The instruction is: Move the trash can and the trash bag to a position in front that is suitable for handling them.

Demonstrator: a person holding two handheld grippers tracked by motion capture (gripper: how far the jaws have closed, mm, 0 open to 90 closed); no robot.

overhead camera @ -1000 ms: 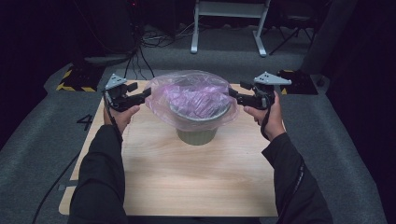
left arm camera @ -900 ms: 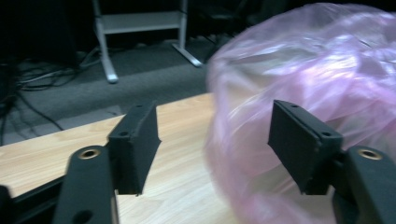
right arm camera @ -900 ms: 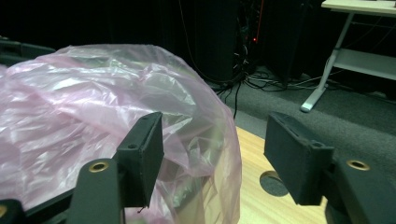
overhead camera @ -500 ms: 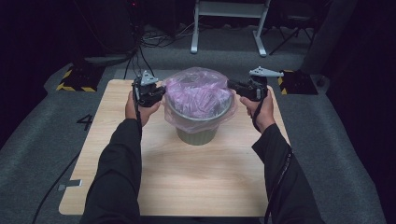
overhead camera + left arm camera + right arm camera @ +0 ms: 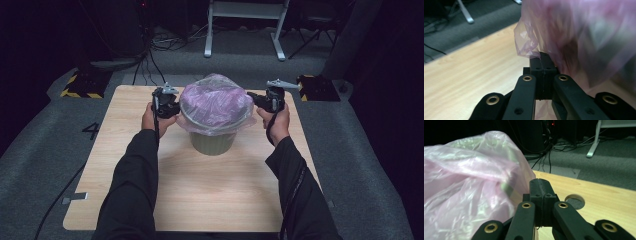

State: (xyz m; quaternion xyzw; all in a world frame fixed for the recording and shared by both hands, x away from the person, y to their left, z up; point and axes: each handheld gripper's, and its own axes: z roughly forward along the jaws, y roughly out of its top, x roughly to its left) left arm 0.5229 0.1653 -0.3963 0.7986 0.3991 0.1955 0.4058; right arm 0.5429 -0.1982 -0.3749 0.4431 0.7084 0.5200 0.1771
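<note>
Sitting at the middle of the wooden surface (image 5: 200, 200) is a grey-green bin (image 5: 212, 141), and a translucent pink plastic bag (image 5: 215, 102) balloons up out of its mouth and drapes over its rim. What's inside the bag can't be made out through the film. Left claw (image 5: 172, 102) is right at the bag's left edge, jaws pressed together with a fold of the pink film pinched between them, clear in the left gripper view (image 5: 541, 65). Right claw (image 5: 254, 99) is at the bag's right edge, jaws pressed together too; in the right gripper view (image 5: 541, 188) the bag (image 5: 469, 185) lies against them, though a pinched fold can't be confirmed.

Writing now: a dark "4" (image 5: 91, 131) on the grey floor mat left of the surface. A round hole (image 5: 574, 201) is cut through the wood near the right claw.

Around it, a dark room, a yellow-and-black striped block (image 5: 82, 84) far left, cables (image 5: 160, 42) trailing on the floor, a white metal stand (image 5: 245, 25) behind.
</note>
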